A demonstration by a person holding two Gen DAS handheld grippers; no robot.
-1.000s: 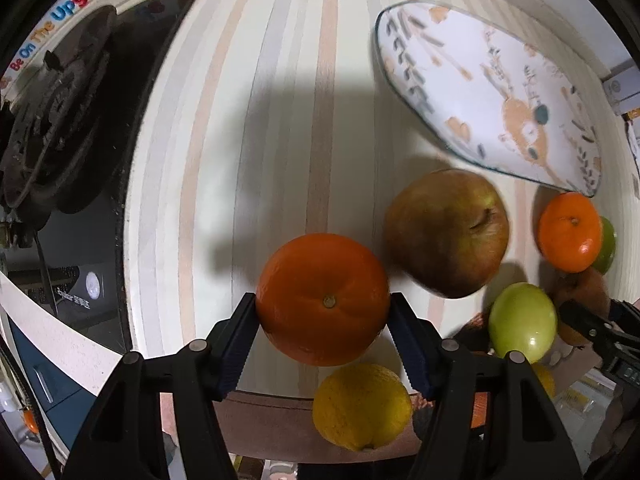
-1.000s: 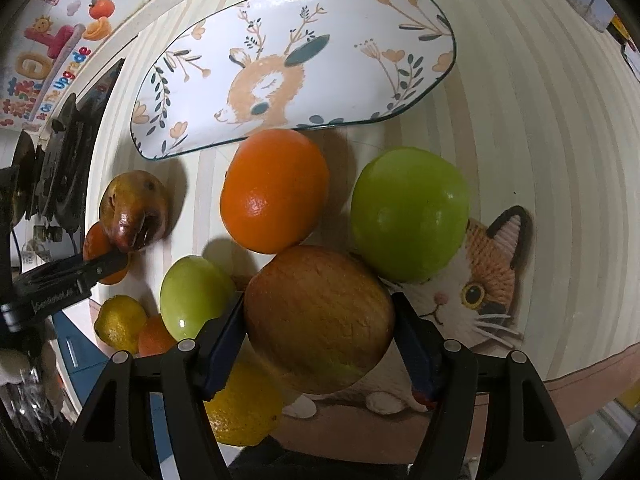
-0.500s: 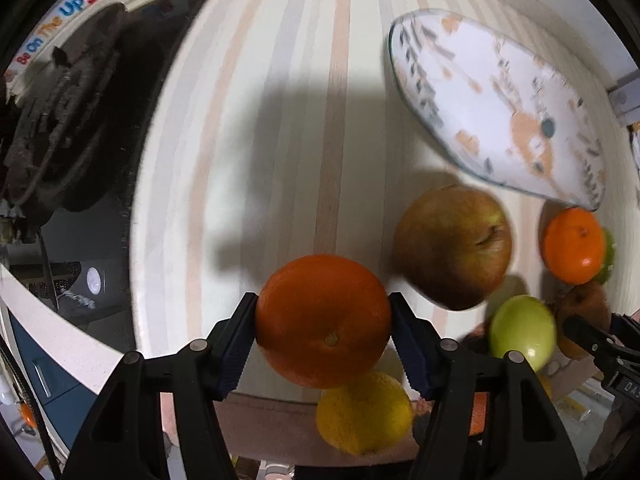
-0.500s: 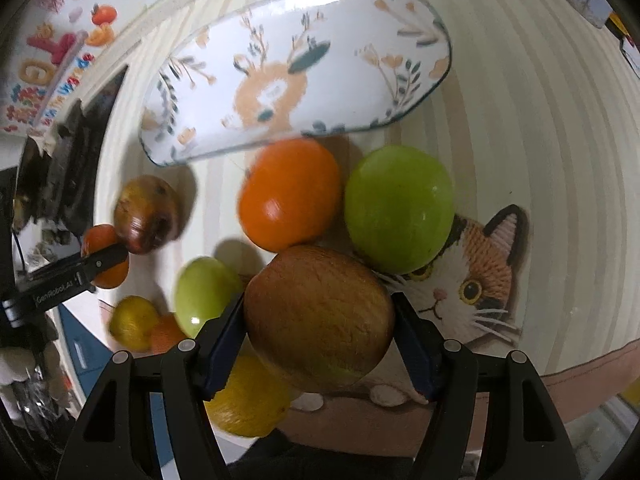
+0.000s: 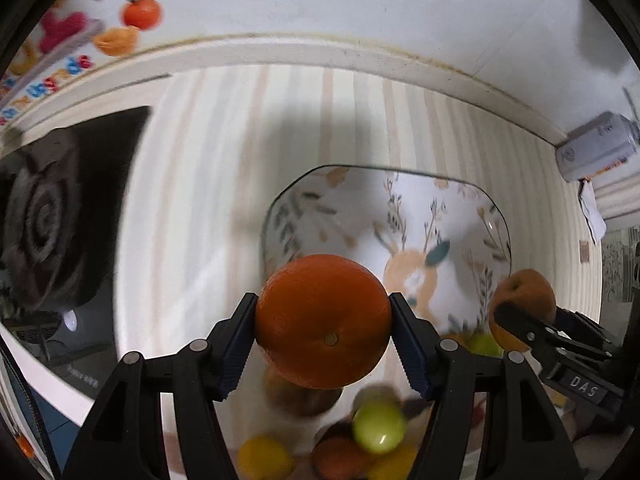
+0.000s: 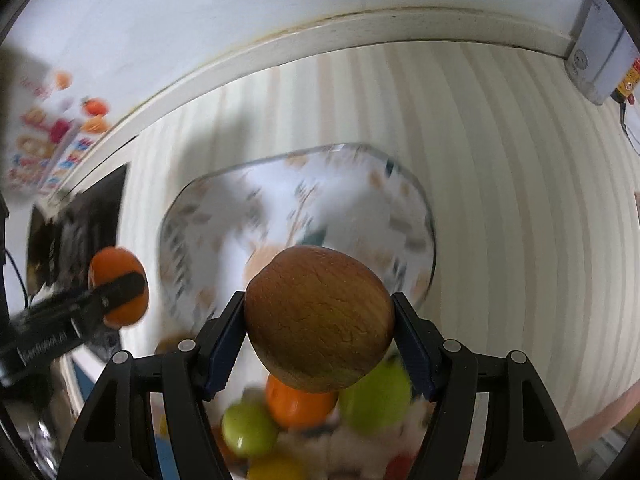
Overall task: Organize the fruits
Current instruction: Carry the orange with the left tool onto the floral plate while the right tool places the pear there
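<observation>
Two claws: each grips one fruit, both held in the air above a striped tablecloth (image 5: 224, 184).
Left claw (image 5: 323, 332): closed partway onto an orange (image 5: 323, 320), with the blue finger pads (image 5: 240, 344) pressed against the fruit's left and right sides.
Orange in left claw: sits squarely between the fingertips, bulging forward past them, its small stem dimple facing the camera.
Right claw (image 6: 319, 332): closed partway onto a brownish apple (image 6: 318, 318), pads touching both its sides.
Apple in right claw: fills the gap between the fingertips and sticks out ahead of them.
Plate (image 5: 460, 216): a white dish with leaf sprigs and a deer picture lies on the cloth, directly beyond both held fruits; in the right view it is blurred (image 6: 224, 216).
Claws to each other: side by side; the right claw with its apple shows at the right edge of the left view (image 5: 520, 314), and the left claw with its orange shows at the left edge of the right view (image 6: 118, 292).
Loose fruit: below the claws, blurred, lie a green apple (image 5: 378, 426), a lemon (image 5: 264, 458) and another orange (image 6: 298, 406).
Surroundings: a black stove (image 5: 48, 216) sits left of the cloth, and a pale wall with colourful stickers (image 5: 132, 20) is behind.
</observation>
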